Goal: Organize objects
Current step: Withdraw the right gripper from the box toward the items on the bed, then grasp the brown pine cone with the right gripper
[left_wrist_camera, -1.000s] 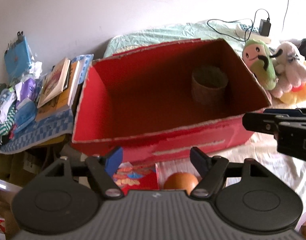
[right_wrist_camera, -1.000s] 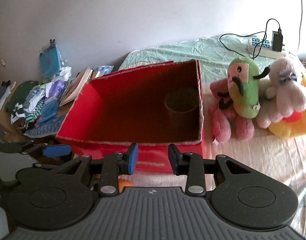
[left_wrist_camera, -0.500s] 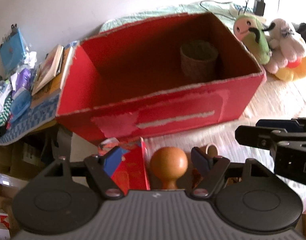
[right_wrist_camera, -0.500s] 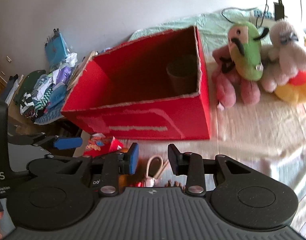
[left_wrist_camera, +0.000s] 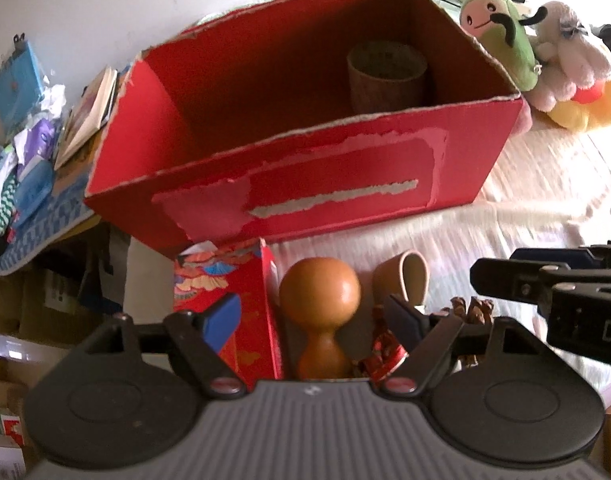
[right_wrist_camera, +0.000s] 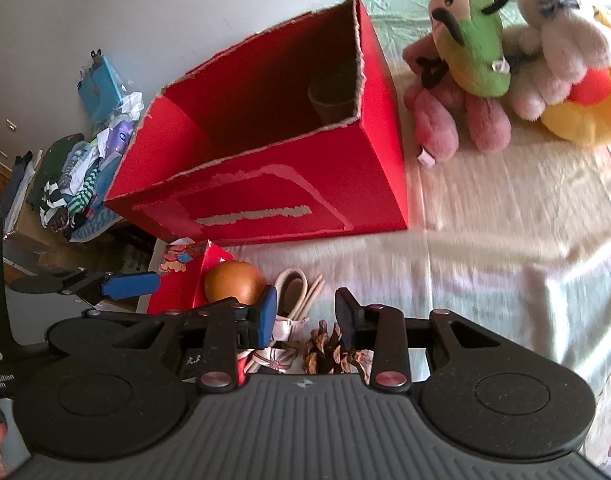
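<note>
Both grippers dipped toward near clutter since a second ago; box now farther up frame.

Left wrist view: left gripper (left_wrist_camera: 315, 318) fingers apart, empty, straddling the gourd (left_wrist_camera: 320, 300), which stands upright, not touched as far as visible. Packet (left_wrist_camera: 229, 300) just left of it, cup (left_wrist_camera: 405, 280) just right, lying on its side. Box (left_wrist_camera: 305, 196) beyond holds only a basket (left_wrist_camera: 387, 78) at far right.
Right wrist view: right gripper (right_wrist_camera: 305, 314) fingers apart, empty, over pinecone (right_wrist_camera: 329, 350). Plush toys (right_wrist_camera: 505, 60) right of box.
Progress, judged: early. One item boxed; gourd, packet, cup, pinecone left outside.
</note>
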Demonstrator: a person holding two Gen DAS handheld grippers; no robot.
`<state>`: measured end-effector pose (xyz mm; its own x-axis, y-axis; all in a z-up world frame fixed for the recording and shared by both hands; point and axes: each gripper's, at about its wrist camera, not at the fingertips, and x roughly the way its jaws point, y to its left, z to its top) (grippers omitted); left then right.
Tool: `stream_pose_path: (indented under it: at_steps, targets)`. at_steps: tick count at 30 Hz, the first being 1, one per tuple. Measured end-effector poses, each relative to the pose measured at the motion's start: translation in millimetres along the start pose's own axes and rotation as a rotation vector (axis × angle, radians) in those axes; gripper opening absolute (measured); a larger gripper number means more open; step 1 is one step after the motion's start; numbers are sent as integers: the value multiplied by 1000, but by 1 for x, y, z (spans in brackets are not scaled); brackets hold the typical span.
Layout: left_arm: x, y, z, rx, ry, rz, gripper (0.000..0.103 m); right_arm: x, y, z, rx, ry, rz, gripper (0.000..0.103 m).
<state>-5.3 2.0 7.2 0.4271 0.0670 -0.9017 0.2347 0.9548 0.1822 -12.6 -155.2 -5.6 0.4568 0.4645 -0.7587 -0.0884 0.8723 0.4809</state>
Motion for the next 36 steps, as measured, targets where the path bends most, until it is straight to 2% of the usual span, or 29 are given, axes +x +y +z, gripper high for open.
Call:
stream_pose_path:
  at_steps: [13, 19, 27, 29, 32, 36]
  targets:
    - [10, -8, -3, -4, 39, 4, 81, 11, -21, -1, 57, 60, 31, 36]
    - [13, -3, -6, -26, 57, -23, 82, 18, -28, 0, 86, 89, 61, 36]
    - [6, 15, -26, -46, 40, -192, 81, 26, -36, 4, 122, 132, 124, 36]
    - [5, 16, -32, -42, 40, -232, 78, 29, -34, 5, 126, 145, 133, 36]
    - [5, 14, -36, -44, 42, -295, 76, 35, -28, 8, 101, 155, 125, 36]
    - [-2, 9, -35, -29, 12, -335, 74, 36, -30, 9, 82, 165, 94, 36]
